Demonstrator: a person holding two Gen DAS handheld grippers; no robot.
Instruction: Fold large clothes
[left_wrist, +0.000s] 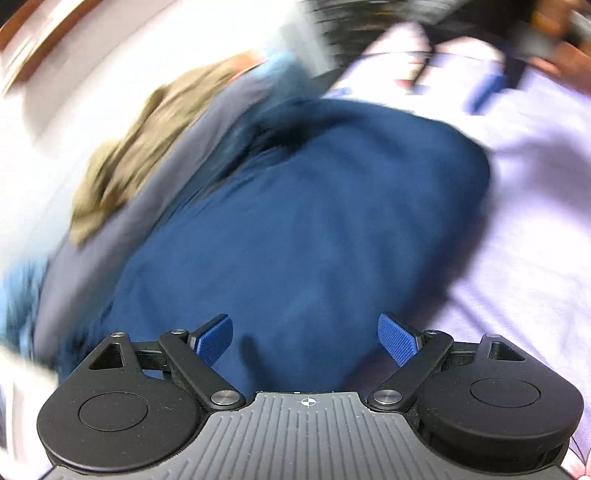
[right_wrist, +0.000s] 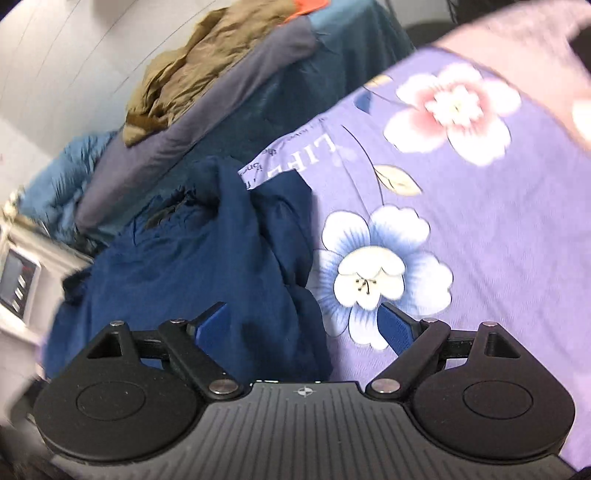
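A large dark blue garment (left_wrist: 314, 221) lies spread on a lilac flowered bedsheet (left_wrist: 535, 221). My left gripper (left_wrist: 306, 341) is open and empty, held just above its near part. In the right wrist view the same blue garment (right_wrist: 207, 266) lies bunched in folds on the flowered sheet (right_wrist: 480, 221). My right gripper (right_wrist: 306, 326) is open and empty over the garment's right edge. The left view is blurred.
Beyond the blue garment is a pile of other clothes: an olive one (right_wrist: 192, 74), a grey one (right_wrist: 207, 118), a teal one (right_wrist: 351, 48) and a light blue one (right_wrist: 62, 173). A white device with a screen (right_wrist: 18, 277) stands at the left.
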